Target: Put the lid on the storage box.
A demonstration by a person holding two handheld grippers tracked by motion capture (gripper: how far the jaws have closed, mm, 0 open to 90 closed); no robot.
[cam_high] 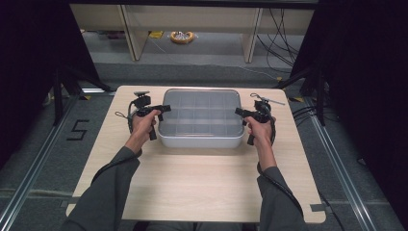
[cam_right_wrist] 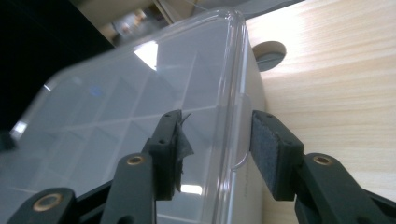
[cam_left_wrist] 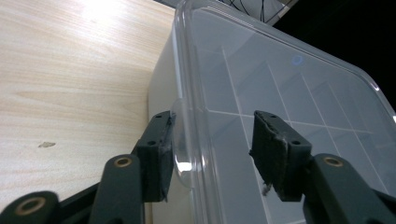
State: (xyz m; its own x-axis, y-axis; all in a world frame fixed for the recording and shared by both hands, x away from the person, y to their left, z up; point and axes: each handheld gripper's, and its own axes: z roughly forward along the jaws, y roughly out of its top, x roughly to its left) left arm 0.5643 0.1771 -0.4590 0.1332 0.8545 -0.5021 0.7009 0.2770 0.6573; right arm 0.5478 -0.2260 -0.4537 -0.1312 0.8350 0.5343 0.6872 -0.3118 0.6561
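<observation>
Left claw (cam_left_wrist: 212,149) and right claw (cam_right_wrist: 217,149) part-open, astride lid (cam_high: 201,111) edges, seemingly ungripped.

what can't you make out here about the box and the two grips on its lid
- Whether the box holds anything: high view too small, and glare on the clear lid in both gripper views.
- Left gripper: outer finger meets the lid's side tab; the inner finger's pad faces away, so contact is unclear.
- Right gripper: fingers straddle the lid edge, apparently with gaps; whether they pinch is unclear.

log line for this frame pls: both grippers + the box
left gripper: jaws astride lid tab, left edge | right gripper: jaws astride lid tab, right edge | compartment box: on table, clear lid on
</observation>
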